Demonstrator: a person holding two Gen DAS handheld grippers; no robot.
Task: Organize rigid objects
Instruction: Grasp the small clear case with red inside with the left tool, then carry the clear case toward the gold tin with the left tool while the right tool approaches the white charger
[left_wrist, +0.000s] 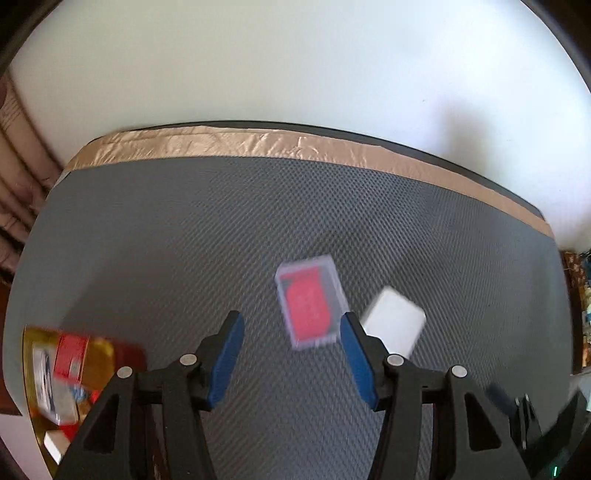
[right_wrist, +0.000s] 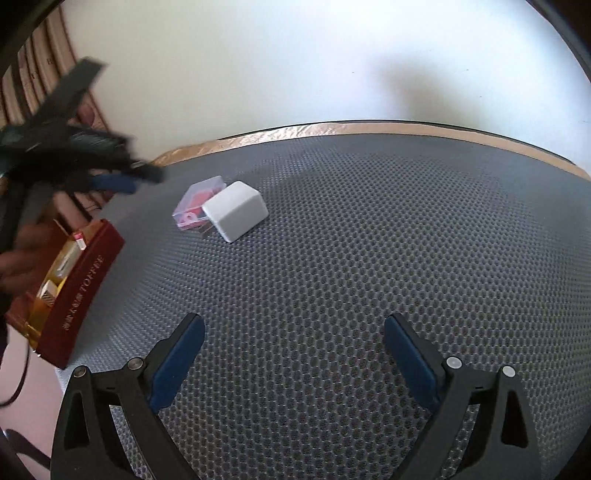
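Note:
A clear plastic case with a red insert (left_wrist: 312, 302) lies on the grey mat, just ahead of my open left gripper (left_wrist: 291, 321). A white charger block (left_wrist: 393, 321) lies right beside it, to the right of my right fingertip. In the right wrist view the case (right_wrist: 197, 206) and the white block (right_wrist: 236, 210) touch each other at the mat's far left. My left gripper (right_wrist: 122, 177) hovers blurred above and left of them. My right gripper (right_wrist: 293, 328) is open and empty, well short of both.
A red toffee tin (right_wrist: 79, 288) holding several small items sits at the mat's left edge, also in the left wrist view (left_wrist: 74, 365). The grey mat (right_wrist: 369, 240) has a tan taped far edge (left_wrist: 258, 142) against a white wall.

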